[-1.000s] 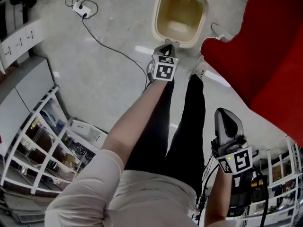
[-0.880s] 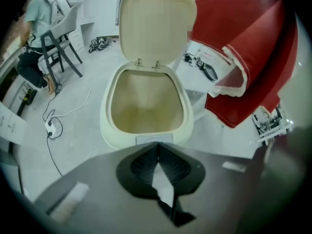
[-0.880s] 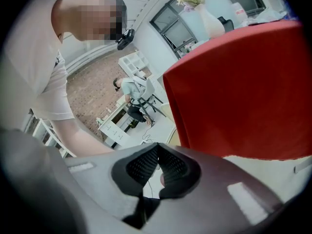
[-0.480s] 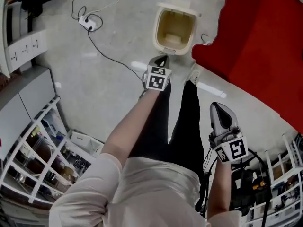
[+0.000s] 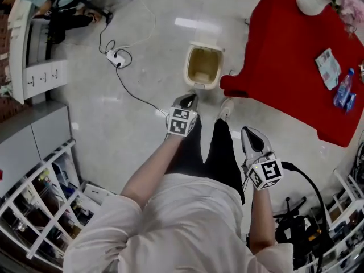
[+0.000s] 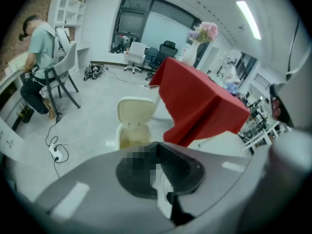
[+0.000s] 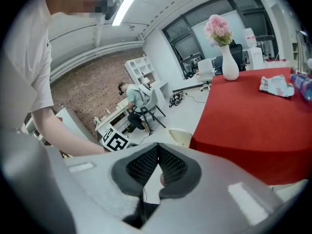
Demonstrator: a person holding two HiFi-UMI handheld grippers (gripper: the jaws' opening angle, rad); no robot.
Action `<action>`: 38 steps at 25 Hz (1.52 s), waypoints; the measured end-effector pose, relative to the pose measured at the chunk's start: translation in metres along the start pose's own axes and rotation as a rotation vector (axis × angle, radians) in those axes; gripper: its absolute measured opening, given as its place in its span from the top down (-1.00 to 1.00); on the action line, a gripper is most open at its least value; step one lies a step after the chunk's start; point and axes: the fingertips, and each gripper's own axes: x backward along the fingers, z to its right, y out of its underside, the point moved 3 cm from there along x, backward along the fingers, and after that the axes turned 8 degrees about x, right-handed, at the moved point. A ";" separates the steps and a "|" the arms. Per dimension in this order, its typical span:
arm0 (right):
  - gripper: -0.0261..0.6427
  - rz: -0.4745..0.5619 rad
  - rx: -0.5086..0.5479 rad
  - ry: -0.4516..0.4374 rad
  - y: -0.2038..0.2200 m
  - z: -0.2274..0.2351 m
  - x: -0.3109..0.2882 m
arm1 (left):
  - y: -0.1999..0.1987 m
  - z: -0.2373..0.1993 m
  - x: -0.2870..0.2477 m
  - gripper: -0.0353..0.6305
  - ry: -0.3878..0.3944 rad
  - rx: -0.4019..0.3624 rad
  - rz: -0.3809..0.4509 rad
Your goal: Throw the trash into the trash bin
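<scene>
Left tongs (image 5: 187, 99) and right tongs (image 5: 251, 134) closed, empty. Open trash bin (image 5: 203, 67) on floor (image 5: 142, 61) ahead of left tongs. Wrapper (image 5: 328, 67), bottle (image 5: 343, 90) on red surface (image 5: 284, 56) beyond right tongs.

The trash bin (image 5: 203, 67) stands on the floor (image 5: 114, 135), just beside the left corner of the table (image 5: 284, 50) and ahead of the person's shoe (image 5: 226, 110). On the table, a vase (image 5: 314, 1) stands farthest, with a packet (image 5: 328, 67) and perhaps a bottle (image 5: 344, 91) nearer. A power strip (image 5: 118, 57) lies left of the bin.
</scene>
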 end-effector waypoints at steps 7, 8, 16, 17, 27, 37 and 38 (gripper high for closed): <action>0.92 0.026 -0.020 0.045 -0.042 -0.017 0.044 | -0.040 0.054 0.107 0.88 0.092 -0.066 0.079; 0.92 0.035 -0.017 0.051 -0.049 -0.018 0.047 | -0.050 0.059 0.120 0.88 0.105 -0.071 0.096; 0.92 0.093 0.003 0.069 -0.083 -0.027 0.063 | -0.098 0.085 0.191 0.88 0.218 -0.159 0.187; 0.92 0.102 0.002 0.068 -0.087 -0.030 0.066 | -0.101 0.087 0.199 0.88 0.230 -0.180 0.196; 0.92 0.146 0.022 0.096 -0.108 -0.049 0.072 | -0.115 0.093 0.230 0.88 0.309 -0.300 0.211; 0.92 0.151 0.007 0.133 -0.107 -0.061 0.065 | -0.119 0.091 0.239 0.88 0.347 -0.300 0.203; 0.92 0.152 0.004 0.138 -0.107 -0.062 0.064 | -0.120 0.090 0.240 0.88 0.350 -0.303 0.202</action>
